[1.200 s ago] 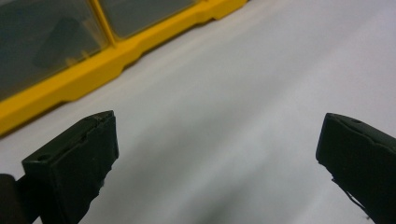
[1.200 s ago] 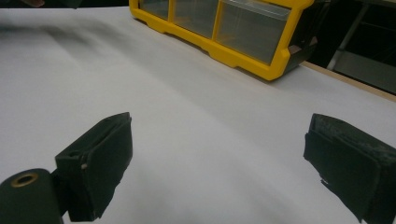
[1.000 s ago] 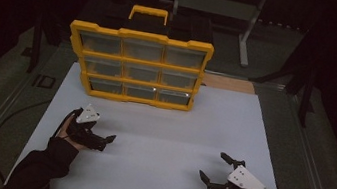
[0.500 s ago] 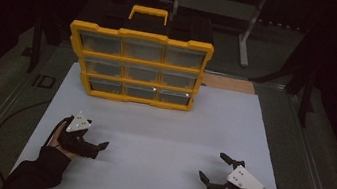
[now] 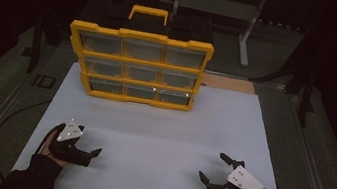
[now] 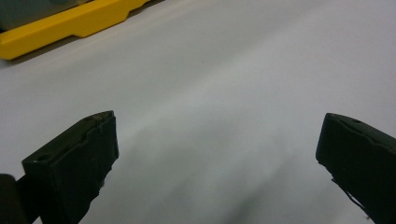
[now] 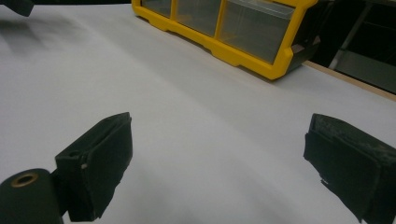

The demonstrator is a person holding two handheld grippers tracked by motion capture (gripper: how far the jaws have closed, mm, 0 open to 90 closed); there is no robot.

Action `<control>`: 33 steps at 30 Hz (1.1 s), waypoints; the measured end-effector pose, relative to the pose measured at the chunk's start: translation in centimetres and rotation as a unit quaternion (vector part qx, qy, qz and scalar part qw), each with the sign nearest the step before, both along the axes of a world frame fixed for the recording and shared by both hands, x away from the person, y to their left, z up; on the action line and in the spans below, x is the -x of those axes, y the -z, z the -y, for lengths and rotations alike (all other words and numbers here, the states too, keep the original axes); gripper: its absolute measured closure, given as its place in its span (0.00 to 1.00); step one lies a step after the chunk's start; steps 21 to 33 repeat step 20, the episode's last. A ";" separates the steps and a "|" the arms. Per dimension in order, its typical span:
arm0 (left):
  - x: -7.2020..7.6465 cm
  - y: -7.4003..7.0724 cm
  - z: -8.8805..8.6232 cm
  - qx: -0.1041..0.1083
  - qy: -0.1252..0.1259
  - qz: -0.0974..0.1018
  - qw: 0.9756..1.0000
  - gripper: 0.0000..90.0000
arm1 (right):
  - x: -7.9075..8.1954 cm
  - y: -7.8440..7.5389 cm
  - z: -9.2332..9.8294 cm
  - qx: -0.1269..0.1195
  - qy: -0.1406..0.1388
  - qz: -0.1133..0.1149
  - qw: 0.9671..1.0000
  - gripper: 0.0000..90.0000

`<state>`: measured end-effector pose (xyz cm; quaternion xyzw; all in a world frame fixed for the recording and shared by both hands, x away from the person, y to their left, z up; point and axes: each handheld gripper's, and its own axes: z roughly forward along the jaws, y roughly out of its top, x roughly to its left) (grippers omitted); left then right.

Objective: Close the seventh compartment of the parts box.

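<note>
Resting low on the white desk [image 5: 160,138], the left claw [image 5: 89,155] and right claw [image 5: 218,172] are held wide open and empty; the yellow drawer organizer [image 5: 137,67] stands well ahead, where a careless reach risks toppling it.

Yellow organizer [image 5: 137,67] with clear drawers, white table [image 5: 160,138], black claws, grey plates
</note>
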<state>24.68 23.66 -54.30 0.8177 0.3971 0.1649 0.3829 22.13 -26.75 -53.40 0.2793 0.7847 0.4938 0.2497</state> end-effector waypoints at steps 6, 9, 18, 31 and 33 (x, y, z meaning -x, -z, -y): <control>0.1 0.4 -0.3 0.004 0.000 0.004 1.000 0.00 | 0.0 0.0 0.0 0.000 0.000 -0.001 1.000 0.09; 0.1 0.5 -0.2 0.002 0.001 0.004 1.000 0.00 | 0.0 0.0 0.0 0.000 0.000 -0.002 1.000 0.09; 0.0 0.8 0.1 0.003 0.004 0.006 1.000 0.00 | 0.0 0.1 0.0 0.001 0.000 -0.002 1.000 0.09; 0.0 0.9 0.1 0.004 0.005 0.007 1.000 0.00 | -0.1 0.1 0.0 0.002 -0.001 -0.002 1.000 0.09; 0.0 0.9 0.1 0.004 0.005 0.007 1.000 0.00 | -0.1 0.1 0.0 0.002 -0.001 -0.002 1.000 0.09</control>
